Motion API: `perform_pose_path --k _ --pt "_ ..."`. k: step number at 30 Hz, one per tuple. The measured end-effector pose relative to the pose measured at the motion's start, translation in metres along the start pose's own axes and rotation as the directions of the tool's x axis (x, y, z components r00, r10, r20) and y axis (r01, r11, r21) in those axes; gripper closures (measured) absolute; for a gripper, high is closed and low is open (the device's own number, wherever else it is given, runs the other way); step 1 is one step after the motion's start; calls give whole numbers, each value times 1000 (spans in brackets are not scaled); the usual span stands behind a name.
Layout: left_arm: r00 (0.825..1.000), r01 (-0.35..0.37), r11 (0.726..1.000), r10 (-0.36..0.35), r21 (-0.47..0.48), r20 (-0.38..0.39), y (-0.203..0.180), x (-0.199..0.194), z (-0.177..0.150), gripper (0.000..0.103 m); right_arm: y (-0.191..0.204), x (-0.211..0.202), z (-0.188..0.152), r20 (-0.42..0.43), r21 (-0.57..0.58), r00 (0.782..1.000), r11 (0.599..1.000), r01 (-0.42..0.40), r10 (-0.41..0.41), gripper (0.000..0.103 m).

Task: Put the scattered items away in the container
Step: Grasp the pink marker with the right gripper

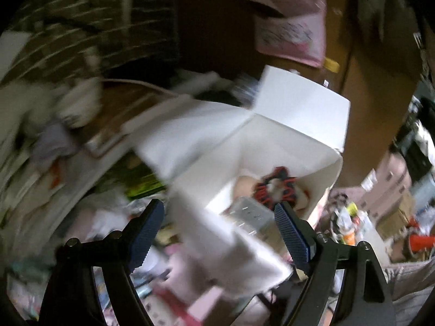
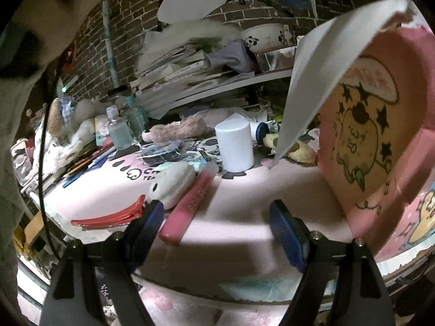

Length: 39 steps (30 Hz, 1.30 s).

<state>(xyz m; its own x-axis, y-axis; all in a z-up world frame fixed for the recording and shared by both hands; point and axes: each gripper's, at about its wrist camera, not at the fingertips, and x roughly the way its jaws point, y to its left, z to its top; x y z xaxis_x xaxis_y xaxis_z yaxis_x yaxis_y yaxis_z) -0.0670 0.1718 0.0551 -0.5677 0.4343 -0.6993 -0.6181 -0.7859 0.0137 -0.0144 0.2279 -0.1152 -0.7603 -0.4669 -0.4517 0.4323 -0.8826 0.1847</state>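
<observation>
In the blurred left wrist view, an open box with white flaps (image 1: 272,125) lies below my left gripper (image 1: 220,233), which is open and empty over its mouth. Inside are a red-and-black scrunchie (image 1: 274,187) and a clear plastic case (image 1: 250,212). In the right wrist view, the same box shows its pink cartoon-printed side (image 2: 367,135) and a white flap (image 2: 320,73) at the right. My right gripper (image 2: 217,231) is open and empty above the pink mat (image 2: 244,198). A pink tube (image 2: 190,206), a white plush (image 2: 171,182), a red hair clip (image 2: 108,218) and a white cylinder (image 2: 235,146) lie on the mat.
Behind the mat stand a clear bottle (image 2: 118,131), a fluffy pink item (image 2: 179,131), a yellow plush (image 2: 296,149) and a leaning stack of books (image 2: 185,76) against a brick wall. A panda bowl (image 2: 266,36) sits on a shelf. Cardboard boxes (image 1: 380,103) stand beyond the container.
</observation>
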Motion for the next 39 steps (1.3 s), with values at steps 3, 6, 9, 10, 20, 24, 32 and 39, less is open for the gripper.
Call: perform_pose_path --k 3,6,9,10,20,24,32,39 --pt "993 -109 992 111 -56 30 21 -15 -20 22 4 -4 -1 12 -20 1000 1000 5 -5 25" --pt "981 -186 977 190 -108 31 38 -25 -47 22 9 -5 -4 23 -45 1000 999 17 -16 25" --pt "973 -229 962 232 -146 7 51 -28 -75 22 14 -7 -6 33 -57 999 998 15 -13 29" --pt "970 -240 957 244 -160 1 55 -29 -84 22 16 -6 -6 30 -64 999 998 16 -14 34" --pt "963 -262 931 269 -254 -8 80 -42 -137 22 37 14 -10 -12 -126 996 988 86 -88 82" --pt "964 -258 921 265 -291 -14 90 -45 -153 22 30 12 -9 -11 -90 996 992 91 -92 89" --pt "969 -234 908 245 -348 -15 104 -45 -168 22 32 9 -12 4 -133 991 982 137 -137 88" --pt "968 -242 899 251 -365 -23 106 -47 -179 22 27 26 -6 34 -140 990 980 138 -135 83"
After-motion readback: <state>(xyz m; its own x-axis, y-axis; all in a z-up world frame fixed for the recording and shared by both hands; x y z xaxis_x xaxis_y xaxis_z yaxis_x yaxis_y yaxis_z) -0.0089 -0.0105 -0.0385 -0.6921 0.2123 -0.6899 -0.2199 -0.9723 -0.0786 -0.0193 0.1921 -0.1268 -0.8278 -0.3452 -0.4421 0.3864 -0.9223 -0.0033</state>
